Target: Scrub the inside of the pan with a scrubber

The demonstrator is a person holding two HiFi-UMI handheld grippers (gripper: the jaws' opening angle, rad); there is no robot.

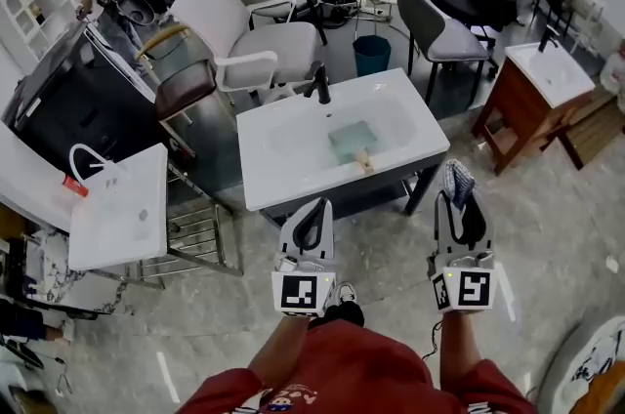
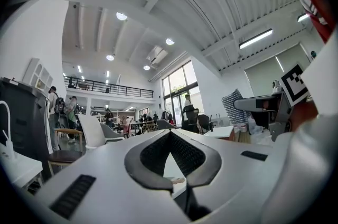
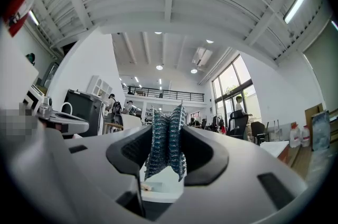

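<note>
1. Red sleeves point(image 1: 342, 373) fill the bottom of the head view. Both arms reach forward over the grey floor toward the sink point(image 1: 262, 180), so whatever they hold is at its front edge, not over the basin.
2. That white sink on its dark cabinet is the biggest thing here, with a black faucet point(image 1: 319, 85) at the back rim. It serves as the wash station, which is probably why the pan point(image 1: 350, 141) was set down inside it.
3. Square and pale green, the pan lies flat in the basin with its open side up and its wooden handle pointing toward the person. This leaves the inside exposed for scrubbing and the handle easy to reach from the front.
4. Right tool point(image 1: 459, 199): its jaws are clamped on the scrubber point(image 3: 165, 138). It is held in the air by the sink's right front corner, well apart from the pan.
5. Left tool point(image 1: 318, 204): its jaws are pressed together at the tips with nothing between them. It hovers at the sink's front edge, left of the handle. I judge it is kept free to steady the pan.
6. Blue-grey and mesh-like, the scrubber is pinched at its middle and stands folded upright, its upper end poking past the jaw tips. That exposed end is what can reach the pan's floor. Scrubbing has not yet begun.
</note>
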